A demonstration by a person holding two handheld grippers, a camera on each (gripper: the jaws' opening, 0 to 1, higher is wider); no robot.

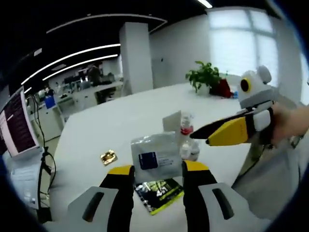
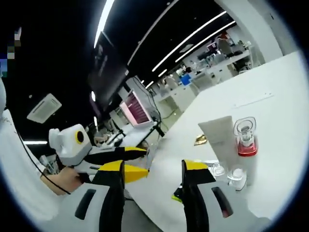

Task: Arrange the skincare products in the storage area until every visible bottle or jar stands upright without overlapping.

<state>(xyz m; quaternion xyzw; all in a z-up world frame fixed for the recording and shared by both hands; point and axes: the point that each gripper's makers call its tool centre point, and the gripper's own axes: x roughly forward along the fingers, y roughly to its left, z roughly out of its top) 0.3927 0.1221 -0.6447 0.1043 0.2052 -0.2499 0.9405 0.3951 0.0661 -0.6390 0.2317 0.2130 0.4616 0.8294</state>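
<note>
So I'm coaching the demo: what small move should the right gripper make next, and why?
Probably ease the right gripper forward toward the white tube. Its jaws are open and empty, and the tube and red-banded bottle already stand upright, just ahead on the table.

— What's the room like from where you sit?

— I'm looking across a big white worktop [image 1: 116,121], rounded at the near edge. Behind it a square white pillar [image 1: 136,55] rises to a dark ceiling crossed by long curved light strips [image 1: 77,54].

— Any daylight?

— Plenty. A wide bright window [image 1: 241,36] fills the far wall, and a leafy potted plant [image 1: 205,77] sits on the worktop in front of it.

— And off to the side?

— I see a lit monitor [image 1: 17,123] at the left, cables hanging below it. Further back, rows of office desks [image 1: 89,87]. In the right gripper view, more ceiling strips [image 2: 193,38] and another glowing screen [image 2: 137,108].
</note>
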